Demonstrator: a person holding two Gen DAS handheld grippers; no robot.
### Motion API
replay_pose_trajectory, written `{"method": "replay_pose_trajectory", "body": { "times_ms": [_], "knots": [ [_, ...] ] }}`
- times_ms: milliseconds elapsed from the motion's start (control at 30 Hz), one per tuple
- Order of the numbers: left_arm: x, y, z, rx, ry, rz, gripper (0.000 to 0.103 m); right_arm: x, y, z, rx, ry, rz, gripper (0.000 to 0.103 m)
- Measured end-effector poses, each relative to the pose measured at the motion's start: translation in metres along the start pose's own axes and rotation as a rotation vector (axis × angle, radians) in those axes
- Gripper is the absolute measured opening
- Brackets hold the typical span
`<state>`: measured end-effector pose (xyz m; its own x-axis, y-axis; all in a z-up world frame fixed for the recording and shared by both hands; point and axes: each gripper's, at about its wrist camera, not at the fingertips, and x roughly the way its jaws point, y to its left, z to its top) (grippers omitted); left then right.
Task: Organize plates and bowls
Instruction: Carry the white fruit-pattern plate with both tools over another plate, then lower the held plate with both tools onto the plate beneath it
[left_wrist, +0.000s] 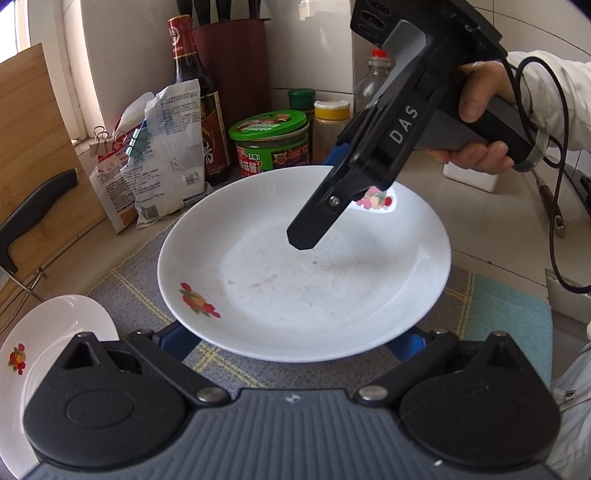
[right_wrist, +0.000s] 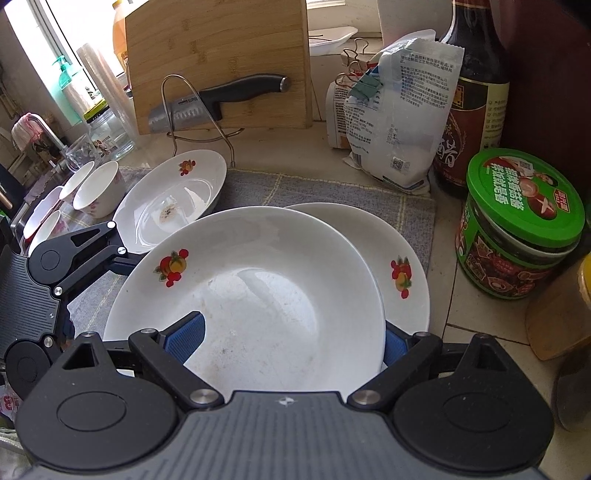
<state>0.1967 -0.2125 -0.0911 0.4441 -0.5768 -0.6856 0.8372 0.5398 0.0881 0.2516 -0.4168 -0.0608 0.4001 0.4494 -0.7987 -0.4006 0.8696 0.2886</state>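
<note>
A: Where's the plate (right_wrist: 258, 280)?
B: Over the mat (right_wrist: 332, 192), above 1 other plate (right_wrist: 410, 240). The left gripper (left_wrist: 290, 341) and right gripper (right_wrist: 288, 343) straddle its rim, fingers wide. I cannot tell whether they press.
A: Handling?
B: Stiff, glazed, slippery, breakable. Take the rim. The right gripper reads "DAS".

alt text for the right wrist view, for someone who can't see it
A white fruit-print plate sits between the right gripper's open blue pads, overlapping a second plate on a grey mat. Bowls stand behind it on the left.
</note>
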Motion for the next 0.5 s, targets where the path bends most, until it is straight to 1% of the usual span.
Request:
{"method": "replay_pose_trajectory", "body": {
  "times_ms": [500],
  "knots": [
    [0.018, 0.01, 0.005, -0.007, 0.044, 0.001, 0.102, 0.017, -0.019, 0.004, 0.022, 0.013, 0.023, 0.098]
  ]
}}
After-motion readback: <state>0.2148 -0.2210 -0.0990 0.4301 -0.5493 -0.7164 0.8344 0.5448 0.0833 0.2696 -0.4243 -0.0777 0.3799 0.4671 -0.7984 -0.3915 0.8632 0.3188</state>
